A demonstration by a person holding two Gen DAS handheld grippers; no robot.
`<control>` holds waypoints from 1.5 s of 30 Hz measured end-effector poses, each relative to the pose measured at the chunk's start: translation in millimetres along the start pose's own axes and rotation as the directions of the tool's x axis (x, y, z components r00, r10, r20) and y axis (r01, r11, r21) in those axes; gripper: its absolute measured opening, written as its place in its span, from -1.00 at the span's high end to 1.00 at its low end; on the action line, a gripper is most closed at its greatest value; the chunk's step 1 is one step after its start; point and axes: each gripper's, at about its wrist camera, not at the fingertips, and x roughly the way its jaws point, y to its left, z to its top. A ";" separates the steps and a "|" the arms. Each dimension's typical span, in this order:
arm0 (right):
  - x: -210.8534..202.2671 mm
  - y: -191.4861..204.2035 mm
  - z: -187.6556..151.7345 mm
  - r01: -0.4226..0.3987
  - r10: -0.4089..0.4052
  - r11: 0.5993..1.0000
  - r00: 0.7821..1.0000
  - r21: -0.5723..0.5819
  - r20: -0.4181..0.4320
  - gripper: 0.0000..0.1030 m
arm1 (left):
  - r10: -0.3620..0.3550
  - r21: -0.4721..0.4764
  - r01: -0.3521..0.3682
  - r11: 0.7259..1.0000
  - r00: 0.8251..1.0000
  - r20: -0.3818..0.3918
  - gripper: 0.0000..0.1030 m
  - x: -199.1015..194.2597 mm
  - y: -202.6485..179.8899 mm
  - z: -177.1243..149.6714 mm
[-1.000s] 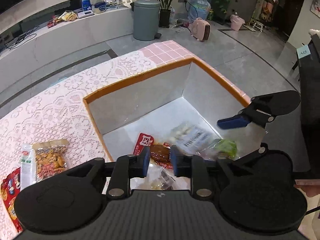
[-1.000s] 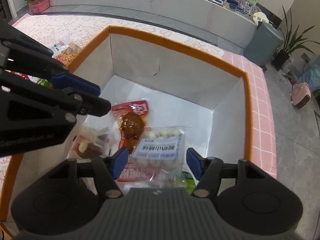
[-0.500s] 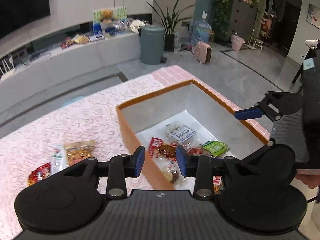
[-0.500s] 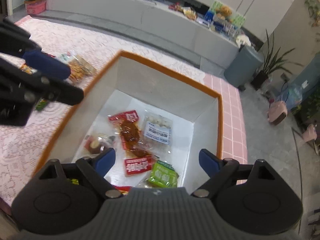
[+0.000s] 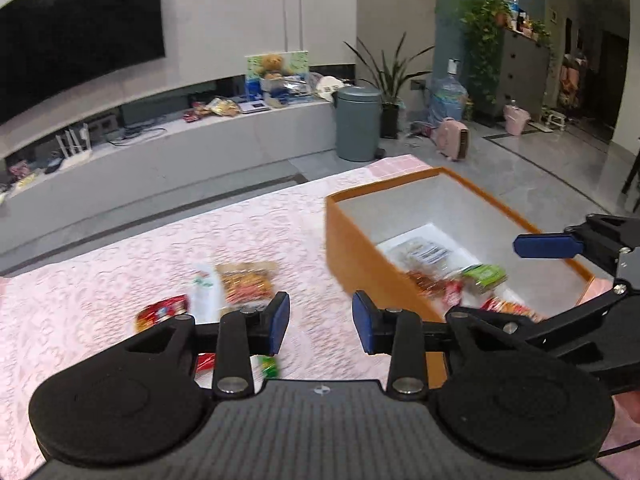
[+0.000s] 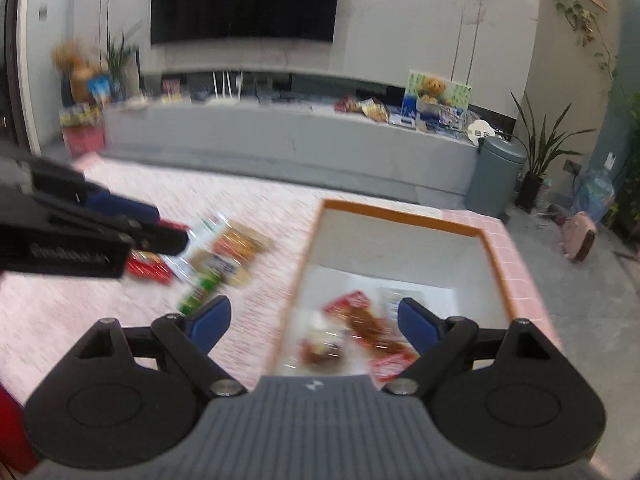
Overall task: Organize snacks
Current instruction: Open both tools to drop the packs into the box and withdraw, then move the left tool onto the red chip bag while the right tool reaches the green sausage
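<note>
Your room was evenly, softly lit indoors. Motion blur smeared the snack packets (image 6: pixel 224 252) and the box (image 5: pixel 404 276), worse in your right wrist view. Fisheye distortion bent the walls, with dark corners.

Left tool (image 5: pixel 321 322) parted, right tool (image 6: pixel 314 320) spread wide

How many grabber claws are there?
2. The left gripper hangs open over the pink tablecloth beside the orange box; the right gripper, open, is over the box.
</note>
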 end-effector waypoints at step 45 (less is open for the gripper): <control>189.1 108.1 -1.2 -0.069 0.098 0.988 0.973 0.141 -0.207 -0.07 | 0.041 -0.468 -0.075 0.880 0.996 -0.082 -0.31 90.4 192.7 -78.9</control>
